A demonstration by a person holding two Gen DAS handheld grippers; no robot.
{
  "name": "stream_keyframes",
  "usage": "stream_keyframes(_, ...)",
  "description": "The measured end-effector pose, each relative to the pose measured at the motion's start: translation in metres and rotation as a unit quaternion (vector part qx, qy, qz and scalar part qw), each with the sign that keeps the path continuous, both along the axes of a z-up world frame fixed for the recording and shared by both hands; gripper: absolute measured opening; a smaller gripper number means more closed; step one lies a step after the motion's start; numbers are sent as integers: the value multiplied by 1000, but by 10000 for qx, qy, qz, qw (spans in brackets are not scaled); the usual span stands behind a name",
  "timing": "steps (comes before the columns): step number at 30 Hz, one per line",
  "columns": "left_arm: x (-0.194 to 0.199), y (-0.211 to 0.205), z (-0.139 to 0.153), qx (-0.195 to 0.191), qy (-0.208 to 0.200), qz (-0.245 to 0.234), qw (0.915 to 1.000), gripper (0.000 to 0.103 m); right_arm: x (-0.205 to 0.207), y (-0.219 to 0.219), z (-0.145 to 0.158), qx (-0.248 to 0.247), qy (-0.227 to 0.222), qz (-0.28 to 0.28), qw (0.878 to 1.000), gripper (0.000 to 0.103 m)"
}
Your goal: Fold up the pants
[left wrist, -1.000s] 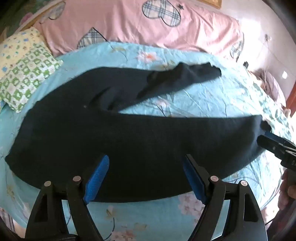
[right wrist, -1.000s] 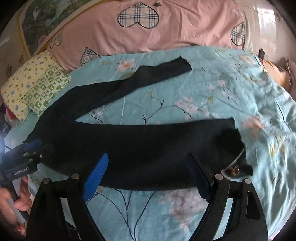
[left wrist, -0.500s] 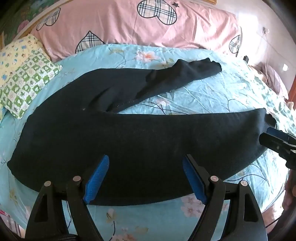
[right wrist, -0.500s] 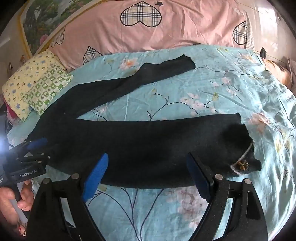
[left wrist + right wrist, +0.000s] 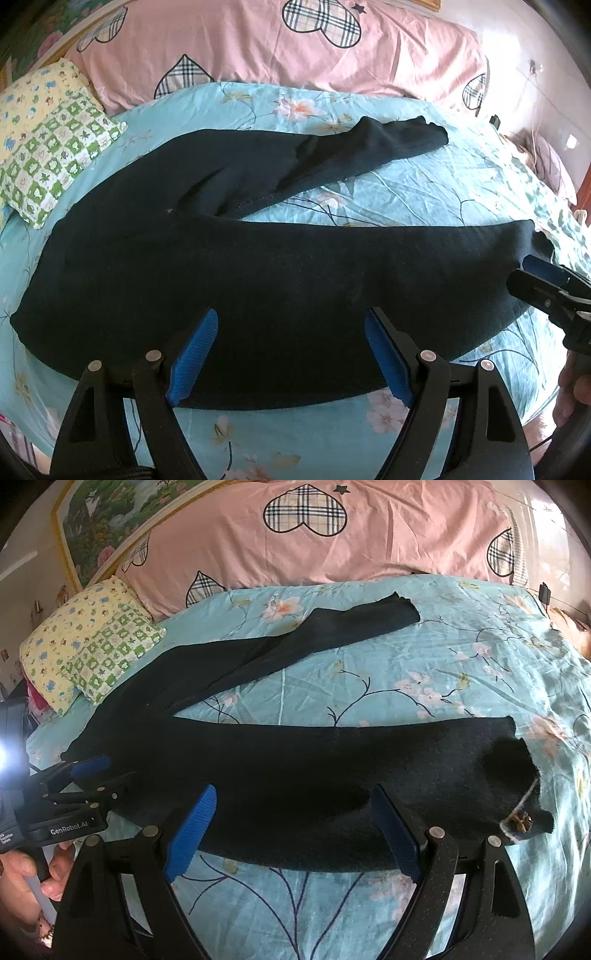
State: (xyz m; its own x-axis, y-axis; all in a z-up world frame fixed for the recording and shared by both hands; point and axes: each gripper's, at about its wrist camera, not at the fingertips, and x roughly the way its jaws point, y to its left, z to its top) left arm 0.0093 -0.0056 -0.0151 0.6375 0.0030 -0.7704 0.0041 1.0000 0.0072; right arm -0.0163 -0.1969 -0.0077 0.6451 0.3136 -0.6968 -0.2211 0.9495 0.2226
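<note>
The black pants [image 5: 280, 280] lay spread on the blue flowered bedsheet [image 5: 424, 192], the waist toward 9 o'clock and the near leg toward 3 o'clock in the left wrist view. The far leg [image 5: 332, 635] pointed toward 1 o'clock, well apart from the near one. Compared with one second before, both cameras had pulled back and up a little, so more of the pink quilt [image 5: 332, 546] was visible and the near leg looked flatter. The left gripper [image 5: 291, 354] was spread wide and held nothing; the right gripper [image 5: 295, 834] was also spread and empty, hovering near the hem with the small bow [image 5: 519, 821]. I judge that the smoothing was finished and that bringing one leg over the other was not yet begun.
</note>
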Motion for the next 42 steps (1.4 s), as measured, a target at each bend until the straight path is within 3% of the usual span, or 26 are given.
stream_keyframes(42,4,2,1,-48,-25,-27,10000,82,1,15,0,80,10,142,9999,86)
